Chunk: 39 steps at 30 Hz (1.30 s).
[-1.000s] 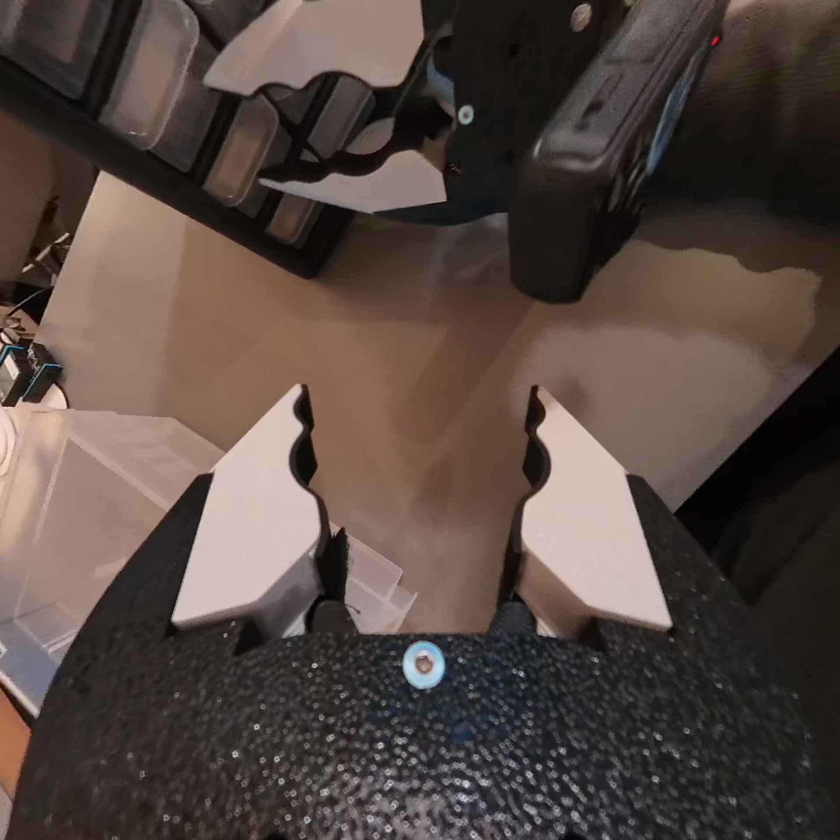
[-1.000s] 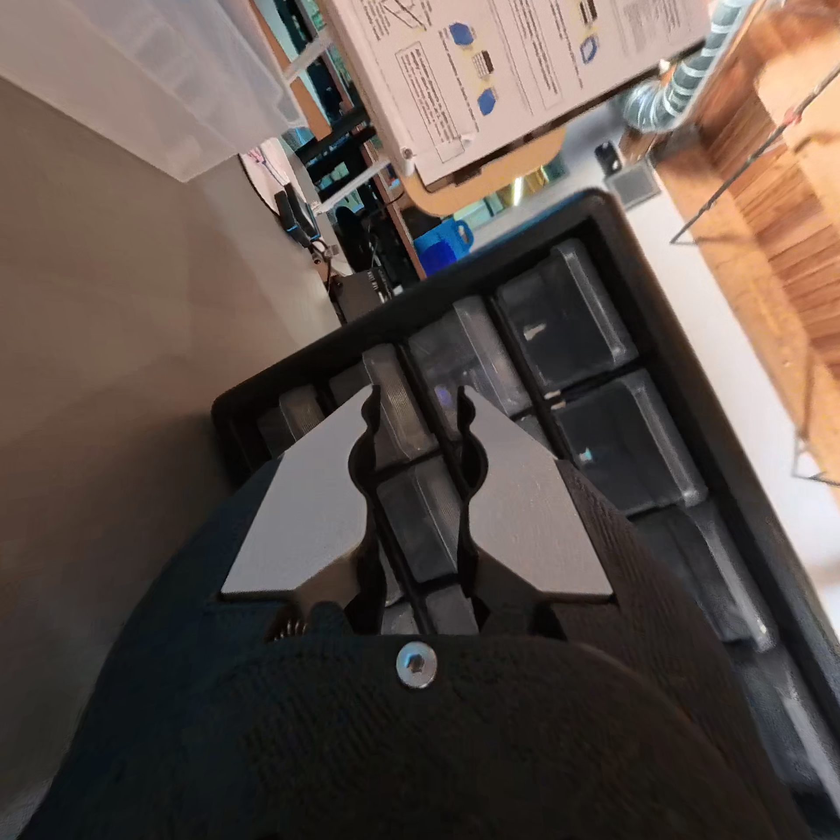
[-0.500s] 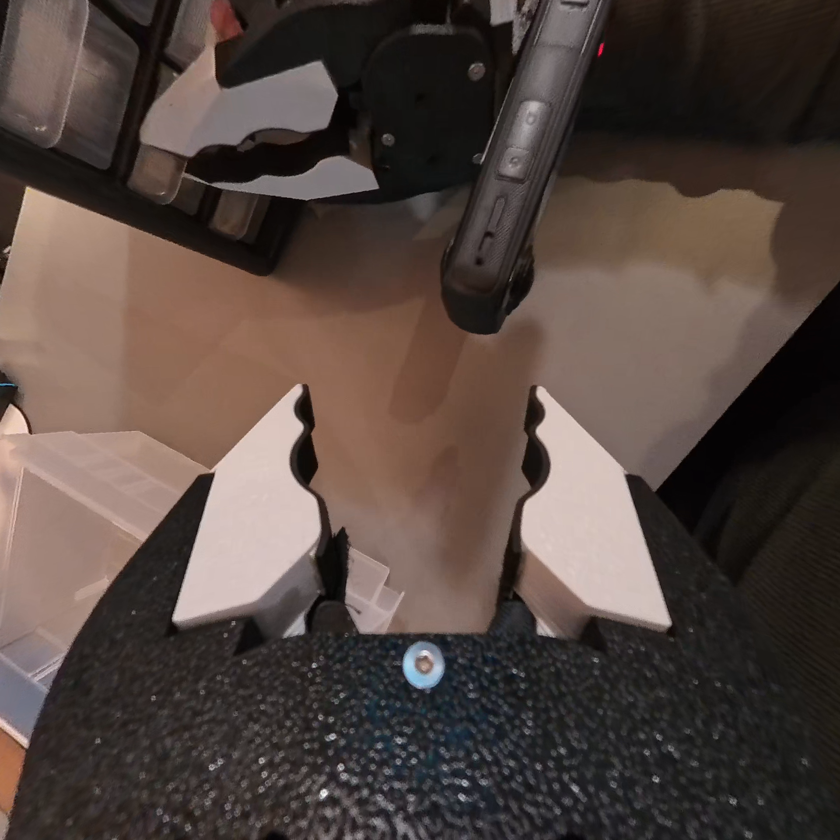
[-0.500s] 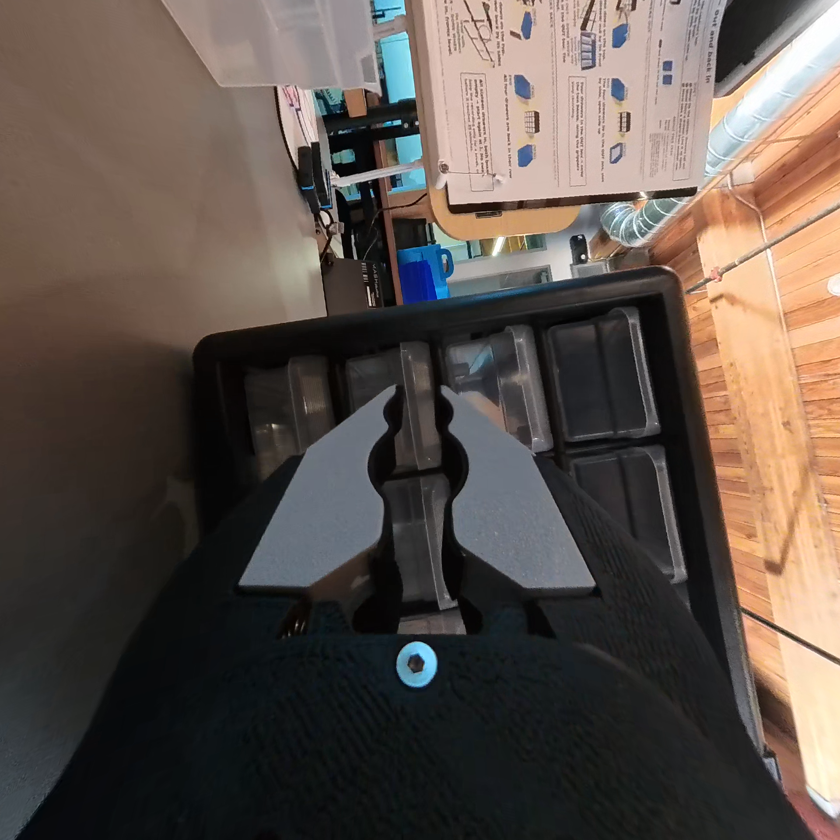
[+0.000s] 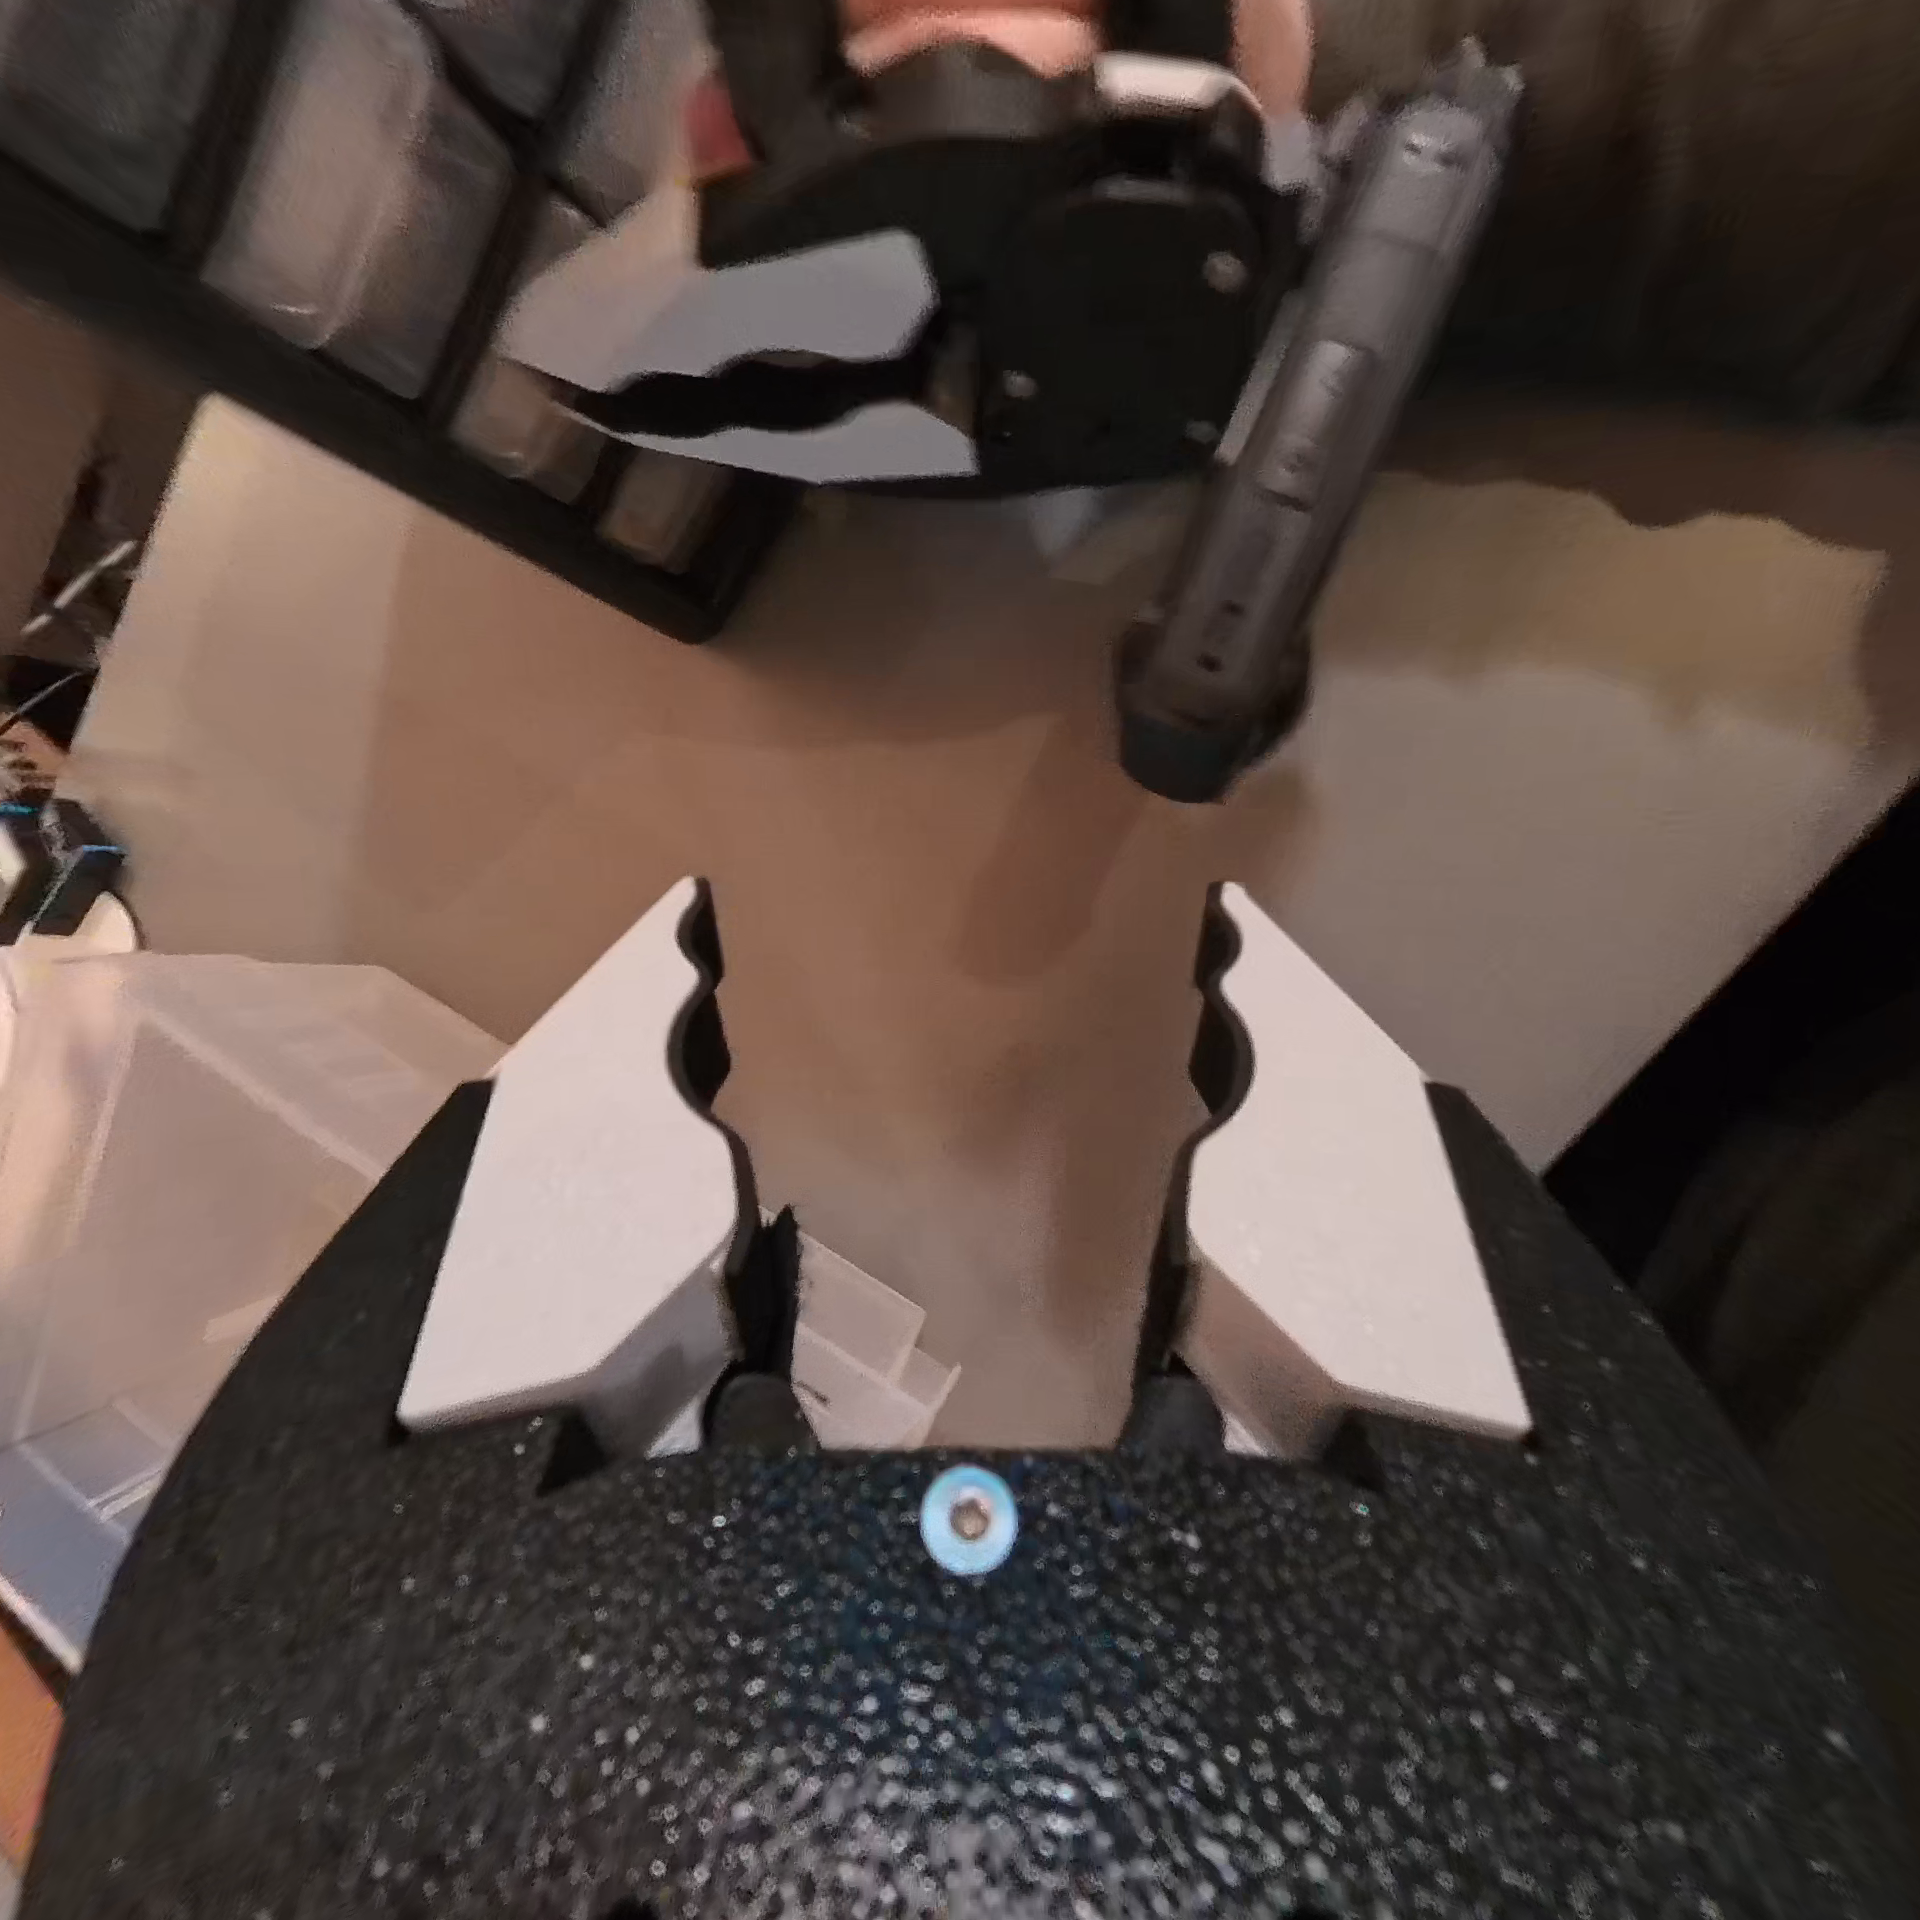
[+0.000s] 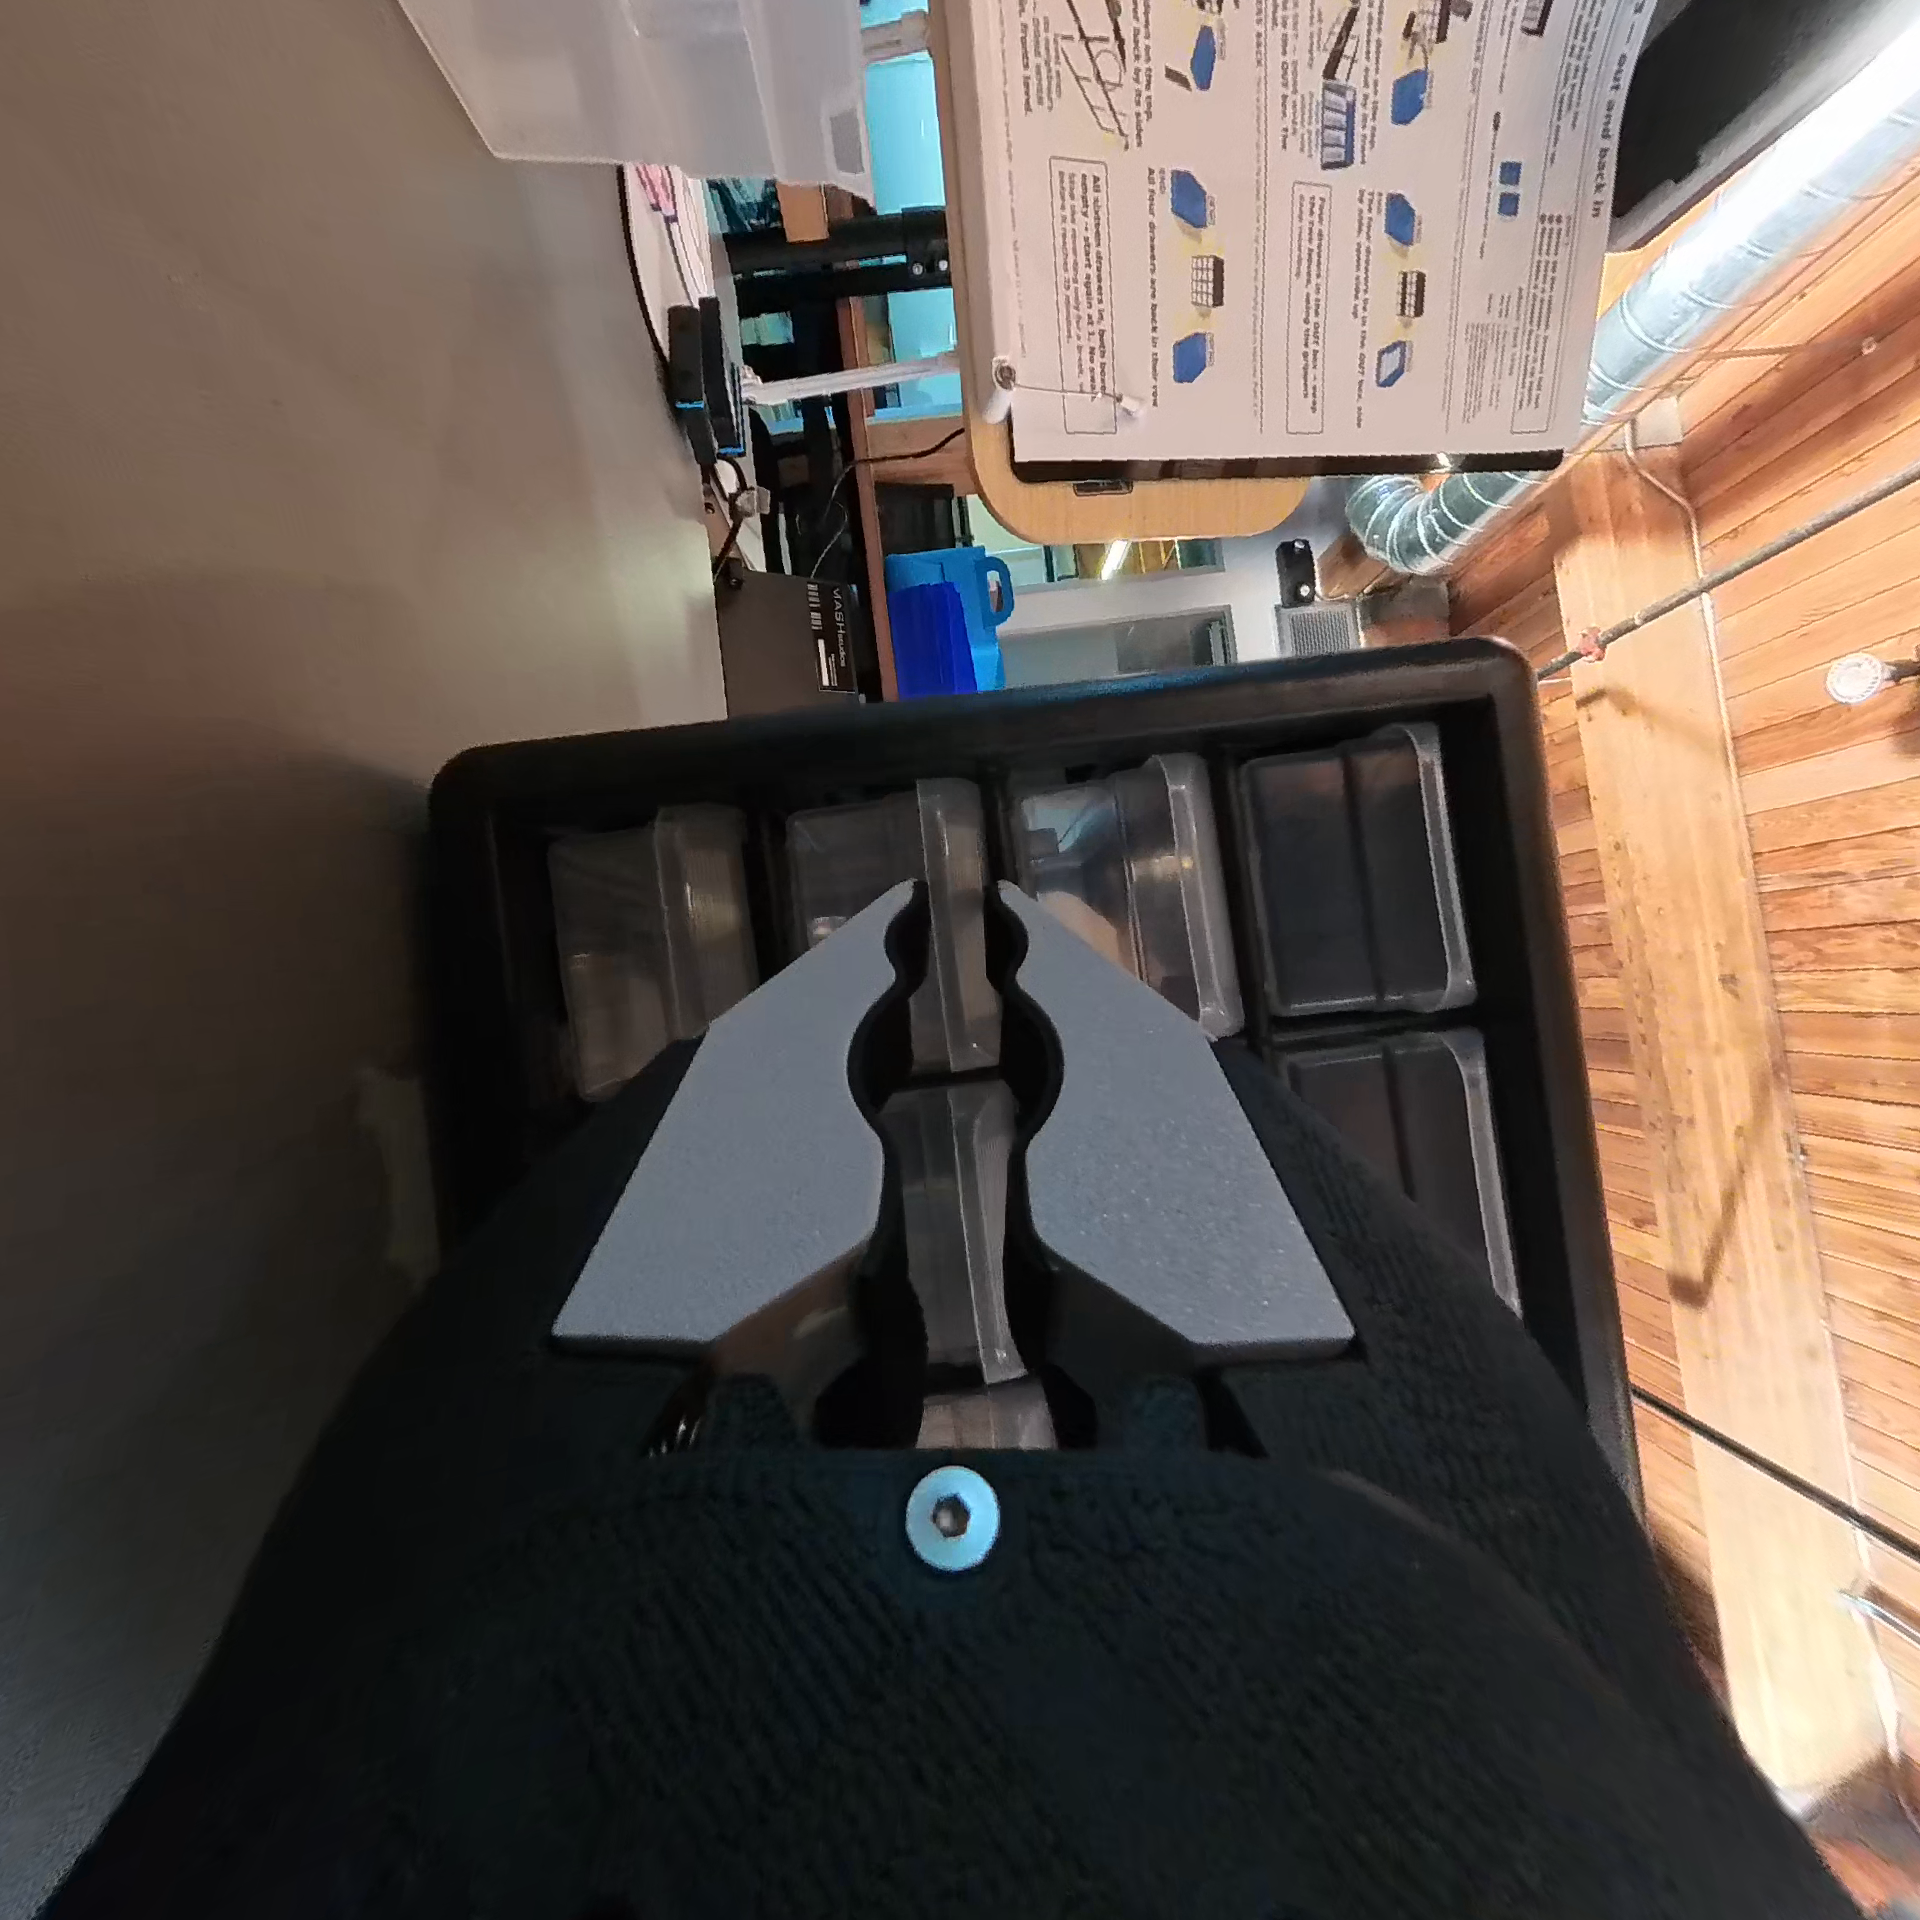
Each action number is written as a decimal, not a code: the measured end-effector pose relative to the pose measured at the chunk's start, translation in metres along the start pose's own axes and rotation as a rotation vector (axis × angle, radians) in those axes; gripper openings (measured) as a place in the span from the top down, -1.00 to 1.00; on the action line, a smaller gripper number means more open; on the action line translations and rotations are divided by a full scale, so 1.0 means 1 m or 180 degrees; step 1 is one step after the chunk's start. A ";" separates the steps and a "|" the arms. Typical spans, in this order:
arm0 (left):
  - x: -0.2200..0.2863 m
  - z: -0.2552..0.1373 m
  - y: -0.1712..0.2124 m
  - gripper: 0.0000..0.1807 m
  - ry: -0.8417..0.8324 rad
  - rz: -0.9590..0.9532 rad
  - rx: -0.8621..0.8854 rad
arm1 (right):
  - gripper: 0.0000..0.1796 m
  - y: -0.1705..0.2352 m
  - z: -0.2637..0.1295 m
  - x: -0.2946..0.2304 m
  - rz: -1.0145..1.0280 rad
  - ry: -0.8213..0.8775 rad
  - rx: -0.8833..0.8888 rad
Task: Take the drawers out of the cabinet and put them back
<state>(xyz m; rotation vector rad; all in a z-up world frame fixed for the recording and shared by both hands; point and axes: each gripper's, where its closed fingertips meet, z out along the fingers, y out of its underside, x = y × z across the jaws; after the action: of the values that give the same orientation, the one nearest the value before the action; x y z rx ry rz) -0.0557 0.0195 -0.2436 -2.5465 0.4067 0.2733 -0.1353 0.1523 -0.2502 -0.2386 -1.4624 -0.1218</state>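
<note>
The black cabinet (image 6: 1039, 717) stands on the tan table with several clear drawers in it. My right gripper (image 6: 958, 894) is turned on its side, and its jaws are closed on the front handle of one clear drawer (image 6: 951, 831) in the cabinet's end column. The left wrist view shows the same gripper (image 5: 582, 405) with its tips at the cabinet (image 5: 343, 343). My left gripper (image 5: 956, 894) is open and empty above the bare table, well back from the cabinet.
A clear plastic bin (image 5: 156, 1143) sits on the table at my left gripper's left; it also shows in the right wrist view (image 6: 675, 94). A board with a printed sheet (image 6: 1247, 208) hangs beyond the table. The table edge (image 5: 1662, 987) runs at the right.
My right gripper has rolled to line up with the drawer handle and its jaws have narrowed onto it. My left gripper has stayed open and hardly moved.
</note>
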 end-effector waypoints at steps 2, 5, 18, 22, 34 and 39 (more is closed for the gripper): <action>-0.020 -0.004 -0.011 0.01 -0.0090 -0.0277 0.0224 | 0.90 -0.001 -0.001 0.000 -0.0029 0.0004 -0.0009; -0.055 -0.011 -0.042 0.00 -0.0190 -0.0733 0.0700 | 0.90 -0.003 -0.005 -0.001 -0.0027 -0.0003 -0.0026; -0.152 0.002 -0.098 0.05 -0.0245 -0.1417 0.1455 | 0.78 0.002 -0.002 -0.005 0.0089 -0.0124 -0.0106; -0.158 -0.002 -0.105 0.10 -0.0290 -0.1396 0.1605 | 0.83 -0.007 -0.017 -0.002 0.0127 -0.0131 -0.0054; -0.151 0.002 -0.109 0.08 -0.0105 -0.1304 0.1653 | 0.37 -0.004 -0.012 -0.018 0.0007 -0.0270 -0.0229; -0.142 0.000 -0.130 -0.16 0.0330 -0.1415 0.2002 | 0.52 -0.019 -0.029 -0.015 -0.0109 -0.0241 -0.0186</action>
<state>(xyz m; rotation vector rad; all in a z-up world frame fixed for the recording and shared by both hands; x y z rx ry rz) -0.1437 0.1570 -0.1420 -1.9598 -0.0482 -0.1390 -0.1133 0.1260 -0.2657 -0.2681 -1.5400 -0.1851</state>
